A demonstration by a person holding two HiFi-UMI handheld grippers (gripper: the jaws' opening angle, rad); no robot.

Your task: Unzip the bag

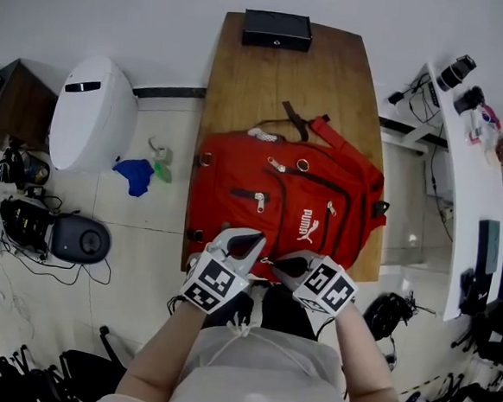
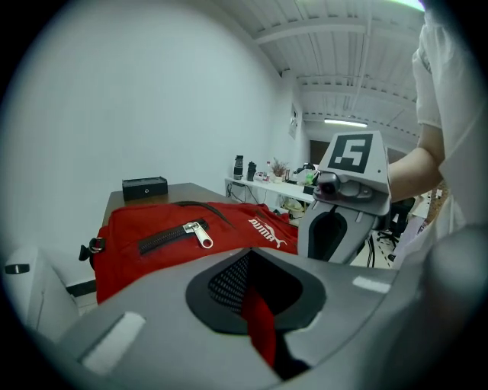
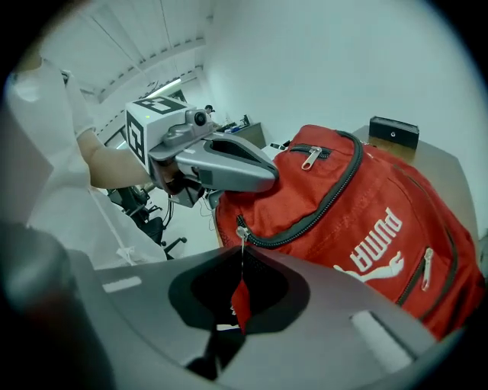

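Right gripper view — claw (image 3: 238, 318) on zipper pull (image 3: 242, 293)

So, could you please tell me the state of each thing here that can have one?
red backpack, lying front up on the table
main zip, closed, slider at its end
zip pull, pulled taut from the slider
front pocket zip, closed
black case, closed
left gripper, shut on a red strip of the backpack
right gripper, shut on the zip pull
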